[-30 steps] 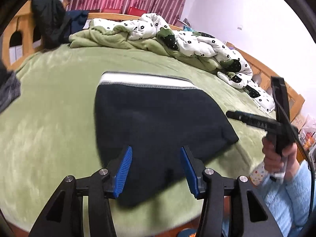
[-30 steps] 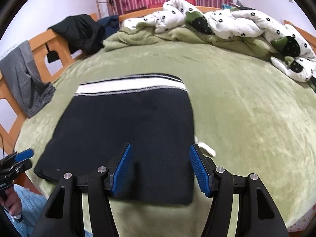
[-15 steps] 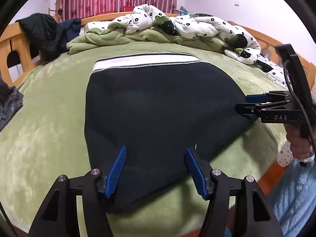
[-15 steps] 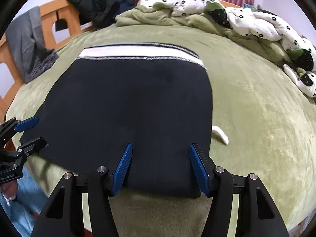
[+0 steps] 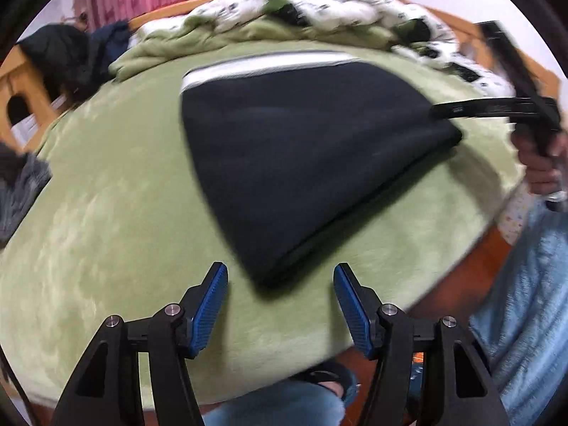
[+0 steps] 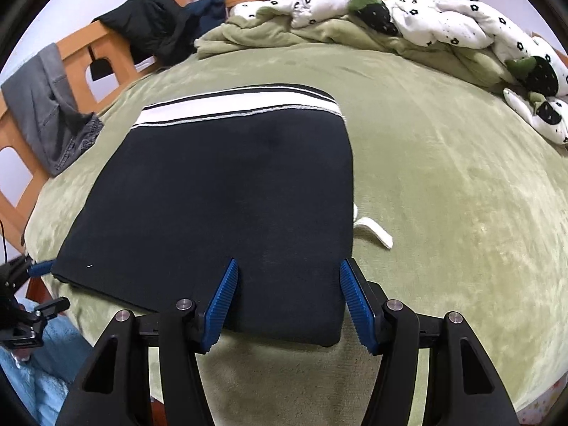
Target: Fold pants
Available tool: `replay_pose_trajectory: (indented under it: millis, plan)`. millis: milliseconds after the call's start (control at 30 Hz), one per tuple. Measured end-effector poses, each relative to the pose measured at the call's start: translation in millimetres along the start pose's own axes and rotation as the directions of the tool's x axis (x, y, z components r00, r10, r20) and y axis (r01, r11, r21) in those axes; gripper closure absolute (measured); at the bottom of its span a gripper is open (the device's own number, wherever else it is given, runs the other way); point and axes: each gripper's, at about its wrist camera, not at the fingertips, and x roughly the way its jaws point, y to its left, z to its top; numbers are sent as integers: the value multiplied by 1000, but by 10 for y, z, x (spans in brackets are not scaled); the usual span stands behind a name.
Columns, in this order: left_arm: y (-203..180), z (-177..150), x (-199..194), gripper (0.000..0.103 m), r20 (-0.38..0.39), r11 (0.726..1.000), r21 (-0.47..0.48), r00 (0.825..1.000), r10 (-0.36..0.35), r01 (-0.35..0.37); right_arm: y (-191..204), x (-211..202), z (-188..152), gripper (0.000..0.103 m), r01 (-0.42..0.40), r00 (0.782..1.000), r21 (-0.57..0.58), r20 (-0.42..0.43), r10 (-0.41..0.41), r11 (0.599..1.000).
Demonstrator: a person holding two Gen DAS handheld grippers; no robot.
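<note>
Pants [image 6: 227, 191] lie as a flat folded stack on the bed [image 6: 443, 184]; we're lining up another fold. Left hand-held gripper [image 5: 280, 296] is closing with nothing between its jaws, right hand-held gripper [image 6: 287, 298] gapes over the near edge; next we pinch that edge.

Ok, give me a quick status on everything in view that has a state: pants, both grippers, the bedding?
Pants: folded into a flat dark block on the bed, striped waistband at the far end.
White drawstring: sticking out at the pants' side.
Left gripper: jaws closing, nothing between them.
Right gripper: open, over the pants' near edge.
Quilt: bunched at the far side.
</note>
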Motion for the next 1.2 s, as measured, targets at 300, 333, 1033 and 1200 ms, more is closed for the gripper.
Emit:
replay_pose_trajectory:
  millis: [300,333,1033,1200]
  plan:
    - [129,145,-141,87,190,986,-153,977,93,-64,122,6,-1,43,29,1000,-51,11,-29,998]
    - [173,140,-57,87,151,984,-168,985,80,-55,119,-3,-9,43,29,1000,-50,14,-28,998]
    - [70,553,38,56,97,986,-165,995,26,-10,242,164,86,43,82,997,-75,14,-81,994]
    - [-76,480,217,49,90,984,-172,994,63,-47,249,113,47,43,86,996,-60,10,-86,994]
